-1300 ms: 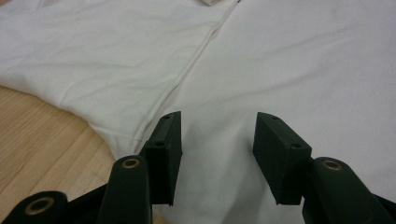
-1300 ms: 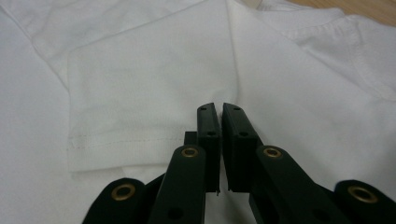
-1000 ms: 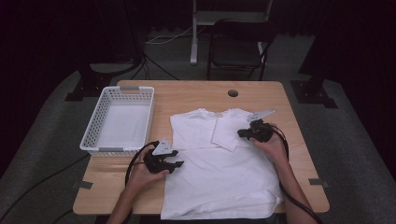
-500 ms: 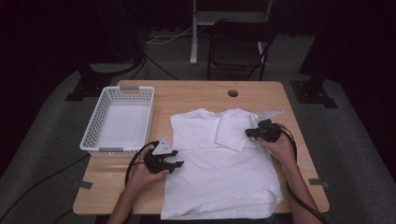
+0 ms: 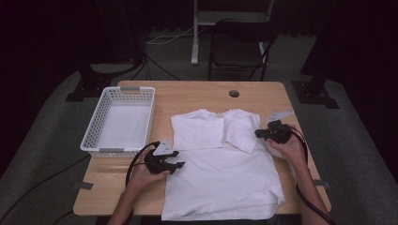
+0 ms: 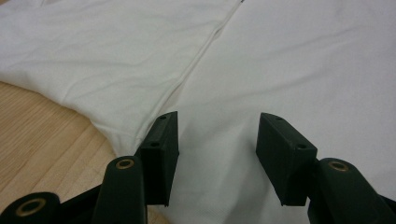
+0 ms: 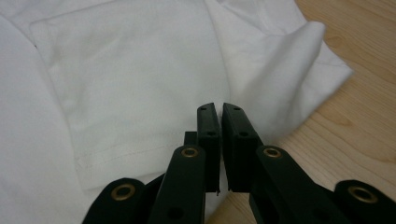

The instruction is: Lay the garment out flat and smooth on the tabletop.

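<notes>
A white T-shirt [image 5: 220, 173] lies flat on the wooden table [image 5: 187, 93], collar at the far side and both sleeves folded inward. My left gripper [image 5: 178, 165] rests at the shirt's left edge with its jaws open. In the left gripper view the left gripper [image 6: 217, 140] hovers over the shirt [image 6: 289, 60] with only flat cloth beneath the gap. My right gripper [image 5: 258, 134] sits at the shirt's right shoulder, beside the folded sleeve [image 5: 239, 131]. In the right gripper view the right gripper [image 7: 220, 112] is shut, with no cloth visibly pinched, above the sleeve [image 7: 140, 70].
A white plastic basket [image 5: 117, 89] stands on the table's left side, with nothing in it. A round cable hole [image 5: 233, 93] lies near the far edge. Behind the table stands a dark chair [image 5: 239, 51]. Bare wood shows right of the shirt [image 7: 355, 116].
My right gripper has slid to the right, from over the folded sleeve to the shirt's right edge, jaws still together. The left gripper has stayed put.
</notes>
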The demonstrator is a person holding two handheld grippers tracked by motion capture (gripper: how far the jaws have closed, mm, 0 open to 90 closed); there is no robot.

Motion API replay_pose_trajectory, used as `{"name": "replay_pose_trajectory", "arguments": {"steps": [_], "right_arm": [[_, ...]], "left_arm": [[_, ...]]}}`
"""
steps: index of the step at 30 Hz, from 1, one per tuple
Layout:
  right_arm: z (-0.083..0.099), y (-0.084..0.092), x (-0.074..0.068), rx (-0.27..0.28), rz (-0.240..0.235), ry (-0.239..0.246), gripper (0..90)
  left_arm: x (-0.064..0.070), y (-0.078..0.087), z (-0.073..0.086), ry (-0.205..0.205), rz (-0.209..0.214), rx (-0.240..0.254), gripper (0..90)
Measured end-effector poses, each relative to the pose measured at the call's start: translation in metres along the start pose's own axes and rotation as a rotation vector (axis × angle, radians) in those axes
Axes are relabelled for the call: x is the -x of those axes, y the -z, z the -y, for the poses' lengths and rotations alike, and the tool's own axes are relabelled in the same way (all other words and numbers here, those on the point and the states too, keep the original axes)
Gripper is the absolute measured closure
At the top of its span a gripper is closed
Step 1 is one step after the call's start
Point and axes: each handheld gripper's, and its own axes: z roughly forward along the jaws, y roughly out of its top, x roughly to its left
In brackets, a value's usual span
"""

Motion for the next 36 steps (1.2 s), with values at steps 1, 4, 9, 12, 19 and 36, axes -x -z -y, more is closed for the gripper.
{"name": "replay_pose_trajectory", "arguments": {"steps": [1, 4, 9, 12, 19, 36], "right_arm": [[0.001, 0.001, 0.001, 0.0, 0.002, -0.001, 85.7], [0.003, 0.004, 0.003, -0.004, 0.009, -0.005, 85.7], [0.006, 0.008, 0.006, -0.007, 0.016, -0.01, 85.6], [0.008, 0.01, 0.008, -0.008, 0.022, -0.012, 85.6], [0.013, 0.016, 0.013, -0.009, 0.033, -0.03, 85.5], [0.028, 0.025, 0.023, -0.026, 0.059, -0.062, 85.6]], "left_arm": [[0.0, 0.0, 0.0, 0.001, 0.0, 0.0, 49.8], [0.0, 0.0, 0.0, 0.0, 0.0, 0.0, 49.8], [0.0, 0.0, 0.0, 0.0, 0.0, 0.0, 49.8], [0.0, 0.0, 0.0, 0.0, 0.0, 0.001, 49.8], [0.0, 0.0, 0.0, 0.001, 0.0, 0.0, 49.8], [0.0, 0.0, 0.0, 0.001, 0.0, 0.0, 49.8]]}}
